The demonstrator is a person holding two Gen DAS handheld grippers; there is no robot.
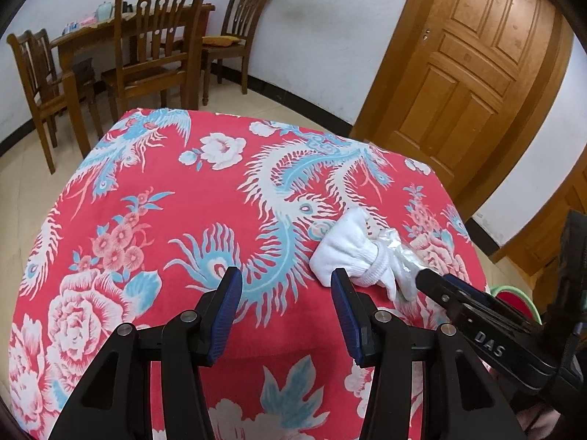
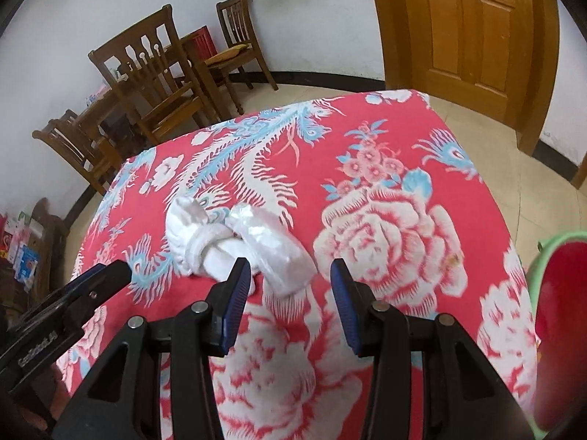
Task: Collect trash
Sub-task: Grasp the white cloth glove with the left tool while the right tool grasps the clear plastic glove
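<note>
- Left wrist: looks forward and down between own fingers, close over red cloth; door ahead right.
- Right wrist: same downward tilt, close, from further right; bin at right edge.
- Shared: cloth, white bundle, chairs, door.

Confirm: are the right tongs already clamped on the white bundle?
No, the right tongs stand open above the red cloth, with the white bundle just ahead, unclamped.

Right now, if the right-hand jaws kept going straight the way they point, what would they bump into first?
Most likely the white trash bundle, just ahead and slightly left of the open right gripper; depth is unclear, so possibly the red floral tablecloth.
</note>
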